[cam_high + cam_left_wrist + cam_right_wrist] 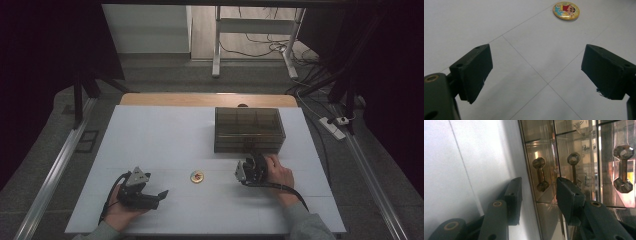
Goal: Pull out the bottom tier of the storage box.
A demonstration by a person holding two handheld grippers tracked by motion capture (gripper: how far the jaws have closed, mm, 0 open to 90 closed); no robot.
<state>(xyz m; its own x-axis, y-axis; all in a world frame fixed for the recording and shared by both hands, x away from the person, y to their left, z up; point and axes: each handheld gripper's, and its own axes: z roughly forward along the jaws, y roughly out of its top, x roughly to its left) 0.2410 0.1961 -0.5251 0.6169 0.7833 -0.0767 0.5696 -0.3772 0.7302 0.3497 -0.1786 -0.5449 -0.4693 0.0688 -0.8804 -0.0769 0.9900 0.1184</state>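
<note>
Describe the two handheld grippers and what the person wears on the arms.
Both are black, each with two blocky jaws with flat pads. The left gripper carries a grey three-cornered plate on top; the right gripper has a grey plate too. A black cable trails from the right one. Brass-coloured eyelets sit in its jaw arms. Grey sleeves.

Smoky brown box (249, 129); yellow cartoon-printed badge (566, 10); white table (160, 135).

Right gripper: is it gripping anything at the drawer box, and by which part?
Nothing is held. The right gripper has its jaws open around a drawer handle of the brown see-through box, pads apart from it.
</note>
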